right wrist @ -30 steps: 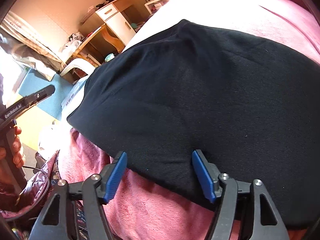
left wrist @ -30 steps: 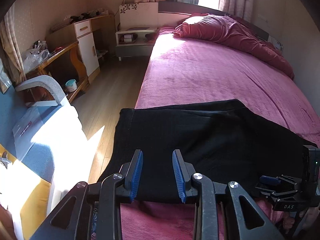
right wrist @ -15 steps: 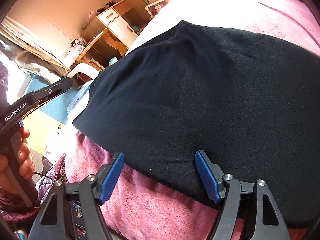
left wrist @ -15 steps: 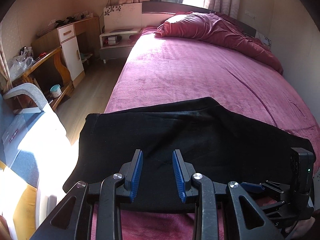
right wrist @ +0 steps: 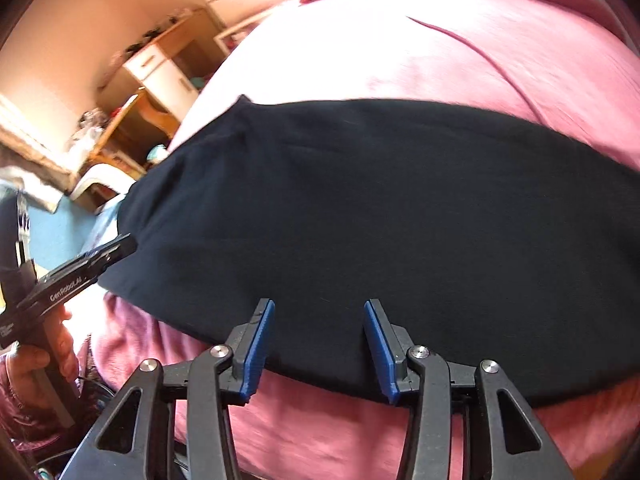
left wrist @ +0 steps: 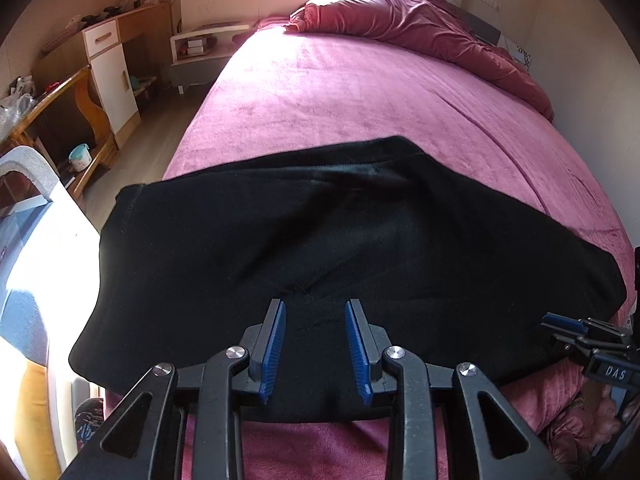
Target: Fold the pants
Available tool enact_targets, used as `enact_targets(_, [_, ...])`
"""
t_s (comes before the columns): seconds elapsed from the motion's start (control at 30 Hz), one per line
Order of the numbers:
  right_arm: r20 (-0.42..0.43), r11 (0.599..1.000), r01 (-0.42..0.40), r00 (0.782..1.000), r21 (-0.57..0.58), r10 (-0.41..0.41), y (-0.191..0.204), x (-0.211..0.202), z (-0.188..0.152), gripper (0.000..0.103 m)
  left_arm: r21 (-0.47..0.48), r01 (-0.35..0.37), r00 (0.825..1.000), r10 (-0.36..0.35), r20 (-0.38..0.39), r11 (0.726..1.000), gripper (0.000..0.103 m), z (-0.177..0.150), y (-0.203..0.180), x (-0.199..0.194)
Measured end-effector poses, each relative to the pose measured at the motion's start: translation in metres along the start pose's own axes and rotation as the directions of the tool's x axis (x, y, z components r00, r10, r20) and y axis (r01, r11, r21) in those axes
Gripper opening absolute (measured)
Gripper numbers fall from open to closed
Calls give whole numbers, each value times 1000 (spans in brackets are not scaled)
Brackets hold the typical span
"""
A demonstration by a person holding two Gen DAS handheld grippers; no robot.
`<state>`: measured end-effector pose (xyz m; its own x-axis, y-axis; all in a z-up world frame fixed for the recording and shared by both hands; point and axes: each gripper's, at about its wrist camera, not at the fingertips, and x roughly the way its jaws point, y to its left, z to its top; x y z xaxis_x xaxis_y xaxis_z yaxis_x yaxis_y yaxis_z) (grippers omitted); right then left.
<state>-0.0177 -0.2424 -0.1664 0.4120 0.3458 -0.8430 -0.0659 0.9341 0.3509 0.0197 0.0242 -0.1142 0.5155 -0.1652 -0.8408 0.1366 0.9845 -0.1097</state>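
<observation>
Near edge: my left gripper (left wrist: 315, 346) is part-spread over the near hem of the black pants (left wrist: 340, 248), pinching nothing; half a second ago it sat higher. My right gripper (right wrist: 319, 348), wider a moment ago, is closing astride the same hem, cloth not yet pinched. Beyond: the pants lie flat across the pink bed (left wrist: 360, 92), so the next fold's grasp seems imminent

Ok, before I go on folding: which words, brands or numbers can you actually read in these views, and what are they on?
"GenRobot.AI": on the side of the left tool, right wrist view.
"DAS": on the body of the right tool, left wrist view.
A small white label lower on the left tool's handle: too blurred to read.
</observation>
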Motion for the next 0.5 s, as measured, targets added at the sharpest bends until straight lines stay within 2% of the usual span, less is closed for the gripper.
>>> enact_targets(0.07, [-32, 997, 64, 998, 42, -63, -18, 1, -7, 44, 1, -5, 999, 5, -47, 1000, 31, -8, 0, 13])
enact_targets(0.13, [-28, 995, 45, 999, 89, -43, -33, -3, -15, 34, -3, -8, 996, 8, -90, 1000, 31, -15, 2, 26])
enact_targets(0.27, [12, 989, -8, 1000, 151, 6, -50, -22, -17, 34, 35, -20, 998, 22, -58, 999, 31, -19, -3, 28])
enact_targets(0.4, [122, 953, -73, 992, 295, 38, -97, -61, -19, 36, 36, -12, 999, 13, -45, 999, 35, -23, -3, 29])
enact_targets(0.5, [234, 886, -101, 972, 453, -9, -150, -103, -31, 37, 16, 14, 999, -13, -47, 1000, 38, -23, 2, 28])
